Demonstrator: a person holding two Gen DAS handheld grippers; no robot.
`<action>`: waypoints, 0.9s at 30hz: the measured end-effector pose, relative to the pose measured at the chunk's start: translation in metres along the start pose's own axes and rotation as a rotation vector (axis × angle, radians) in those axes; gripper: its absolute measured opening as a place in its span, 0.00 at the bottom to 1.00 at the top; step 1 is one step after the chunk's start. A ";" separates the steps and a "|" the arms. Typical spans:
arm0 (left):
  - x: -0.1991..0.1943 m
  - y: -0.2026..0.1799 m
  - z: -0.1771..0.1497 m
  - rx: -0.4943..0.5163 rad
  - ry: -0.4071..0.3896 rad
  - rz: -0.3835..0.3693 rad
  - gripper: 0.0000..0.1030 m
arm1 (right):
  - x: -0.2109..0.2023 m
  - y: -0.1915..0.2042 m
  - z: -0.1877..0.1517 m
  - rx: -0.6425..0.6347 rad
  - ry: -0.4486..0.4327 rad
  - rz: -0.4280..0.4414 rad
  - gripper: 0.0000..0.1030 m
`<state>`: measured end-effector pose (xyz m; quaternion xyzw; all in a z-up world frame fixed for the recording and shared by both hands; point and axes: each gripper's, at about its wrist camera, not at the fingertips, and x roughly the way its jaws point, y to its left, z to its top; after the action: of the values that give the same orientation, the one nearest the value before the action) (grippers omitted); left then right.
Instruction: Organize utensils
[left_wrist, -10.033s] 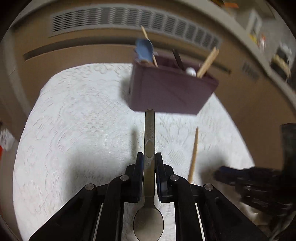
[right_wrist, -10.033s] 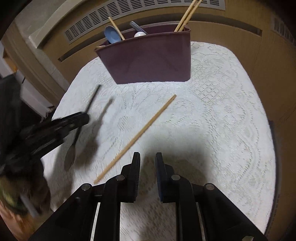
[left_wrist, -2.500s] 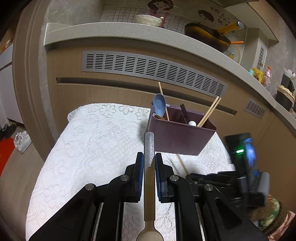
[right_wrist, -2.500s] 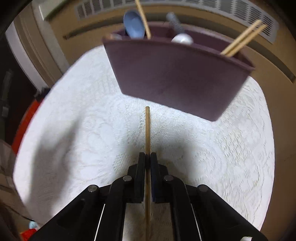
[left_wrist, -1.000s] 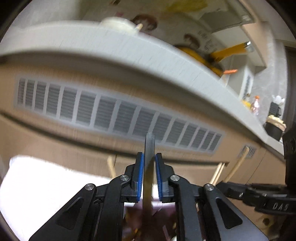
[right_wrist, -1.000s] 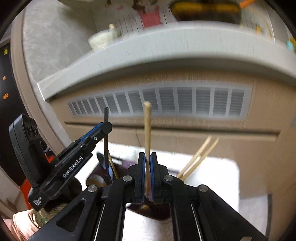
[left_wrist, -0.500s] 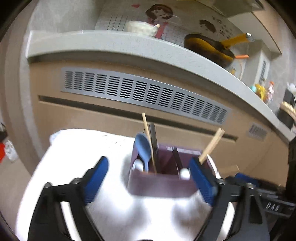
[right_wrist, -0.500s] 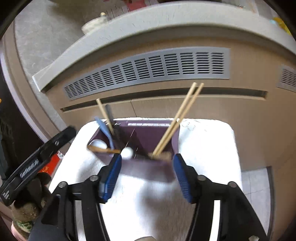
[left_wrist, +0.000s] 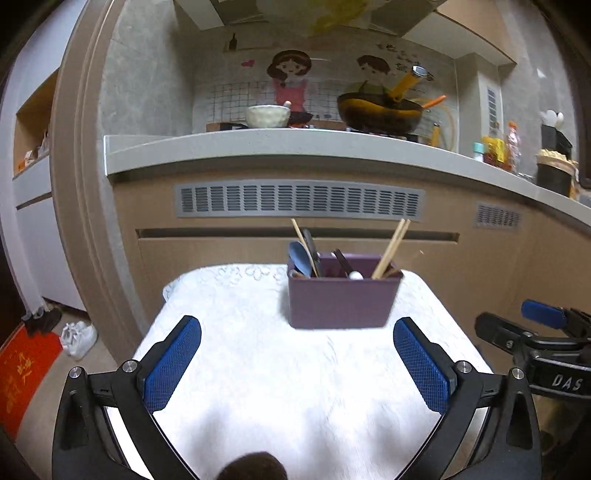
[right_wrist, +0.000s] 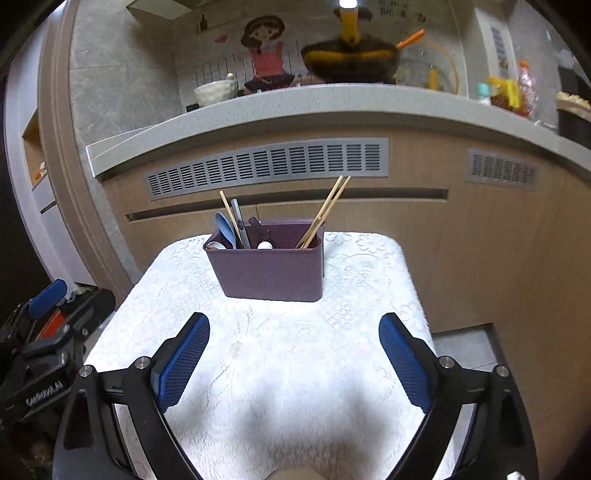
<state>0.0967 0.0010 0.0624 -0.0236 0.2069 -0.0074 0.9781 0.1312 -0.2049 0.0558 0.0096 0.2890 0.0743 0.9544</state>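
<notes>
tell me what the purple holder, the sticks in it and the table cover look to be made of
Purple holder: likely plastic, with smooth matte walls, one even colour and rounded corners.
Pair of sticks: probably wood or bamboo chopsticks, pale tan, thin and straight with a dull surface.
Table cover: white lace-like fabric, with a raised floral pattern across it and a scalloped edge; the exact fibre cannot be told.

white lace cloth (left_wrist: 280, 369) on the table, rough with a raised flower pattern; at its 12 o'clock a matt purple plastic holder (left_wrist: 341, 304); in it, pale bare-wood chopsticks (left_wrist: 391, 245), a glossy blue plastic spoon (left_wrist: 299, 254) and a dull grey metal handle (right_wrist: 236, 218); gripper pads (left_wrist: 173, 363) of blue knurled rubber on matt black plastic arms with shiny metal screws; behind, a speckled stone counter (left_wrist: 295, 147)
</notes>
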 end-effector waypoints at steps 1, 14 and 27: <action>-0.003 -0.001 -0.002 -0.005 0.006 -0.005 1.00 | -0.004 0.002 -0.005 -0.009 -0.011 -0.015 0.94; -0.006 -0.001 -0.013 0.011 0.061 0.024 1.00 | -0.008 -0.007 -0.019 -0.001 -0.003 -0.066 0.95; -0.004 0.003 -0.014 -0.002 0.073 0.021 1.00 | -0.007 0.002 -0.022 -0.017 0.006 -0.056 0.96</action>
<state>0.0872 0.0032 0.0516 -0.0222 0.2425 0.0024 0.9699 0.1132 -0.2047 0.0415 -0.0067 0.2916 0.0499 0.9552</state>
